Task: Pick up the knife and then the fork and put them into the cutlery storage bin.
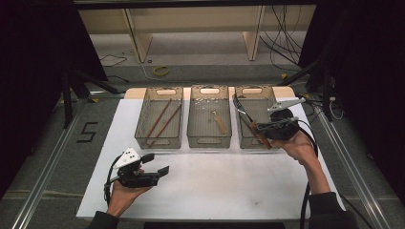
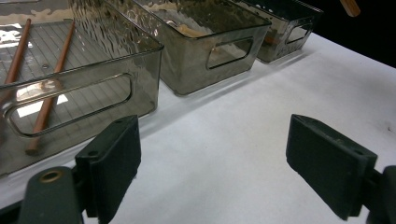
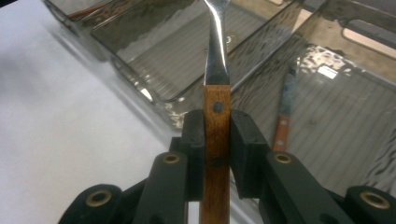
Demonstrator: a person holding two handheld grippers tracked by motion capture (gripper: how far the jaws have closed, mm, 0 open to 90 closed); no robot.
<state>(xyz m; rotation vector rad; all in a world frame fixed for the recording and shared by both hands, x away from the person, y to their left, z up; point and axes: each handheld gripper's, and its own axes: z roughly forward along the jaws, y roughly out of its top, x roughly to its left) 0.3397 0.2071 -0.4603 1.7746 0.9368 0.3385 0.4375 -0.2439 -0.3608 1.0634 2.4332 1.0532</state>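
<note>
Chopsticks (image 1: 161, 120) lie sorted in the bin left of the middle bin (image 1: 208, 138), before which the left gripper (image 1: 154, 166) idles, jaws wide and empty. Right of it, the right gripper (image 1: 258, 127) clamps a wooden-handled fork (image 3: 217, 100) above the right bin (image 1: 246, 141), seemingly for sorting; its tines run out of frame in the right gripper view.

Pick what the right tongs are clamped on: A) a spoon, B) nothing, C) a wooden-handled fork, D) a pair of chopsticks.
C: the right tongs grip the brown wooden handle of a fork, whose metal neck rises beyond the pads; in the high view its tines reach over the rightmost bin.
</note>
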